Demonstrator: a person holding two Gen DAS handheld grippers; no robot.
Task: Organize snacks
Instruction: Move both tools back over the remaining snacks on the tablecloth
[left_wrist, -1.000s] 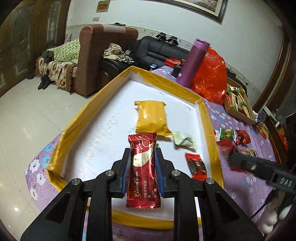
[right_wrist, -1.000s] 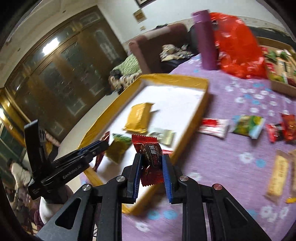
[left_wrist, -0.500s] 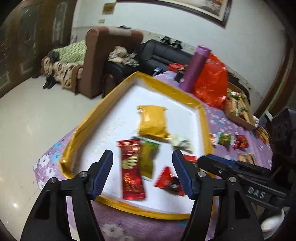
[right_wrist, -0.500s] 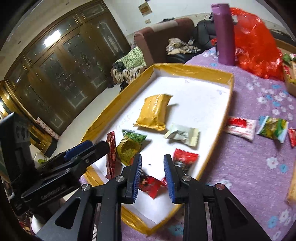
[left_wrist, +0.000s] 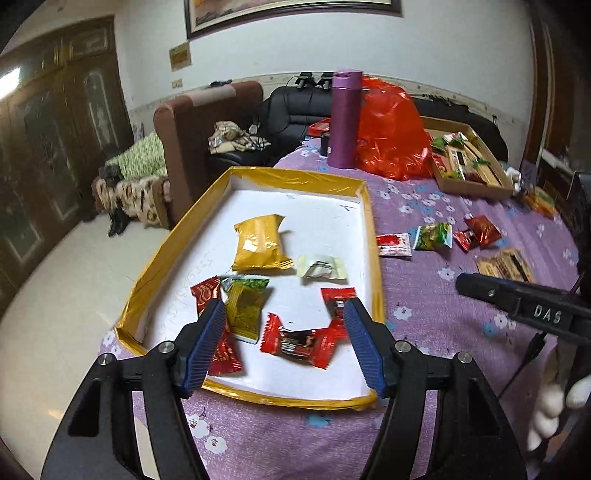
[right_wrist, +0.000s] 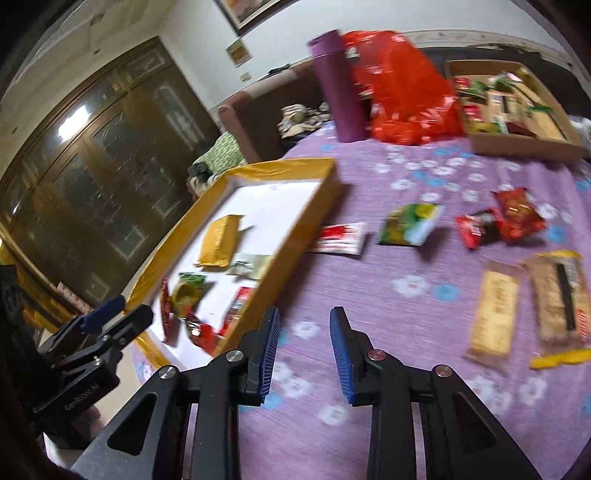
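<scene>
A gold-rimmed white tray (left_wrist: 373, 254) (right_wrist: 295, 225) holds a yellow packet (left_wrist: 260, 243), a pale wrapper (left_wrist: 322, 266), a green packet (left_wrist: 245, 302), a long red bar (left_wrist: 221, 347) and red candies (left_wrist: 295, 341). My left gripper (left_wrist: 284, 328) is open and empty above the tray's near end. My right gripper (right_wrist: 303, 334) is open and empty over the purple cloth, right of the tray. Loose snacks lie on the cloth: a red-white packet (right_wrist: 340, 238), a green packet (right_wrist: 410, 223), red packets (right_wrist: 498, 221) and long tan bars (right_wrist: 495, 314).
A purple bottle (left_wrist: 345, 118) and a red plastic bag (left_wrist: 391, 133) stand behind the tray. A cardboard box (left_wrist: 469, 162) with several snacks sits at the back right. Sofas and floor lie beyond the table's left edge.
Both grippers let go of their red snacks into the tray and opened. The left pulled back and up. The right swung right, off the tray, over the cloth.
</scene>
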